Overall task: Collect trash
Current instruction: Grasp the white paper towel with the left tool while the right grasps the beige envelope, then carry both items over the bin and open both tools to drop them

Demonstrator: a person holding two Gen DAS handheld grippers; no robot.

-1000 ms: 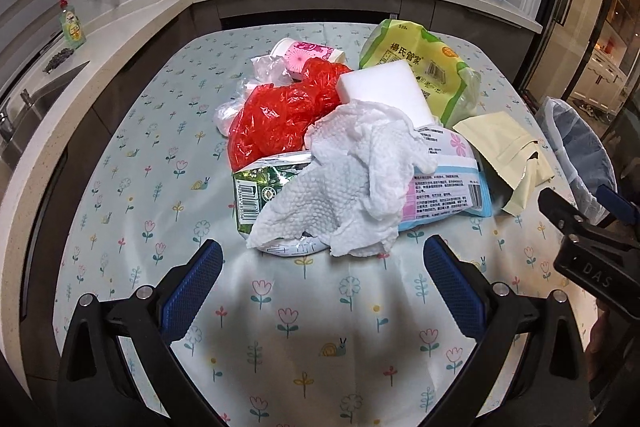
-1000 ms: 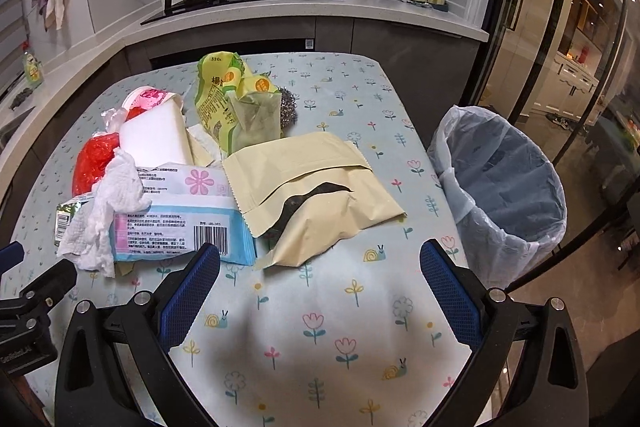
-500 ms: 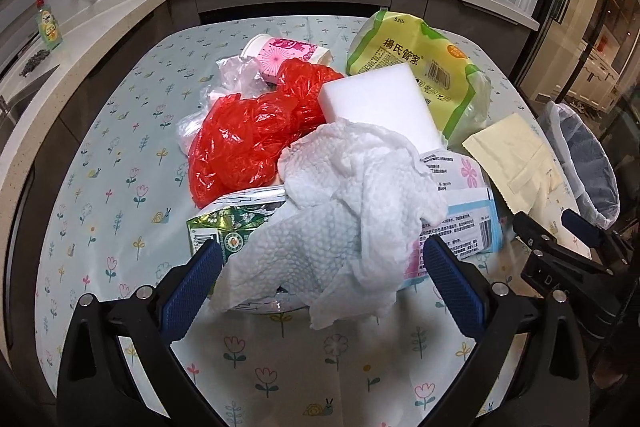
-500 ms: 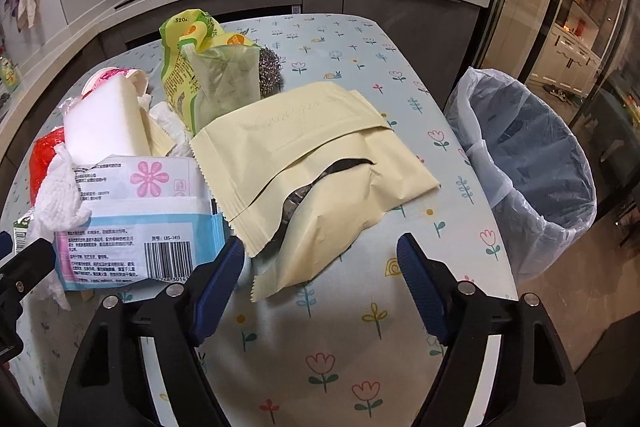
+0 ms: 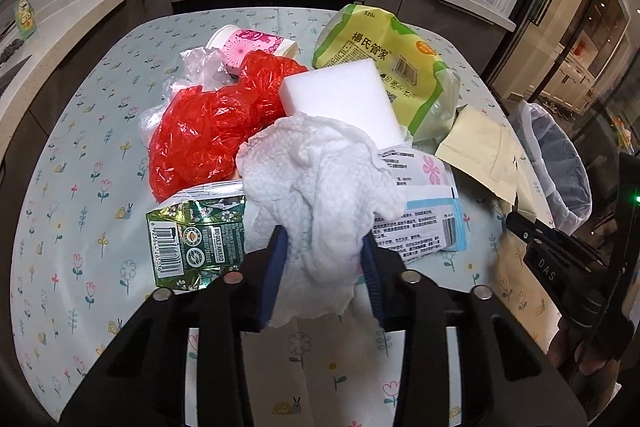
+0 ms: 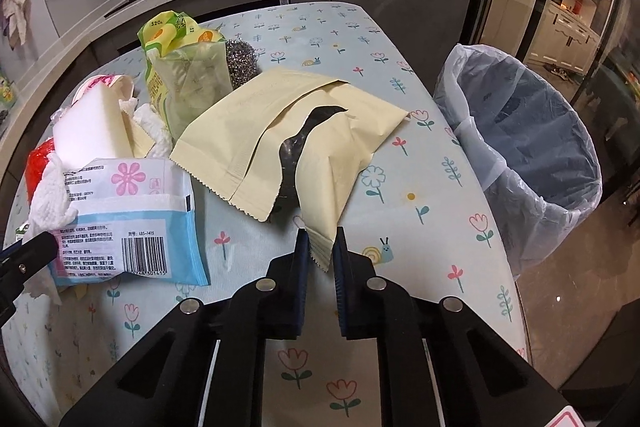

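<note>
Left gripper is clamped on the towel, a crumpled white paper one with a dimpled, quilted texture, bunched up between the blue pads with a flap hanging below them. Right gripper is pinched on the near corner of the pouch, a flat, matte, pale-yellow packet with zigzag-cut ends and a torn wavy slit showing dark inside; that corner is lifted a bit while the rest lies on the table near its right edge. The table wears a soft light-blue cloth printed with little flowers and snails. The towel tops a pile in the middle of the table: a glossy, crinkly red bag, a rectangular white foam block, a shiny green foil wrapper with a barcode, and a smooth blue-and-white wipes pack. Toward the far edge there's a puffy yellow-green bag, a pink paper cup on its side, and a wiry steel scrubber. The bin, round with a thin translucent liner, stands just off the right edge.
</note>
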